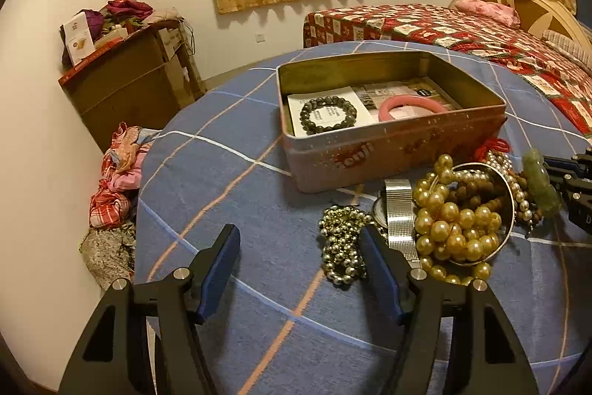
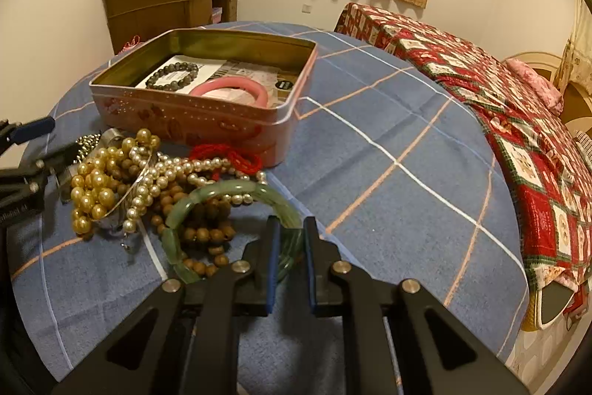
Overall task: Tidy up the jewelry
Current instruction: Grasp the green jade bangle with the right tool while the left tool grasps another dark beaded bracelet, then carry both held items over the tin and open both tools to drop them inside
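Note:
An open pink tin [image 1: 388,150] [image 2: 192,121] stands on the blue checked table and holds a dark bead bracelet [image 1: 327,115] [image 2: 172,74] and a pink bangle [image 1: 410,106] [image 2: 233,87]. A jewelry pile lies in front of it: gold pearls [image 1: 451,228] [image 2: 92,187], a silver bead chain [image 1: 340,247], a metal watch band [image 1: 399,221], brown wooden beads [image 2: 207,236] and a red cord [image 2: 225,154]. My right gripper [image 2: 290,228] is shut on the green jade bangle [image 2: 229,195] [image 1: 542,184]. My left gripper [image 1: 299,236] is open and empty, its right finger beside the silver chain.
A bed with a red patchwork quilt [image 2: 499,121] stands to the right of the table. A brown cabinet [image 1: 129,84] piled with clothes stands at the far left wall. Clothes [image 1: 118,180] lie on the floor below the table's left edge.

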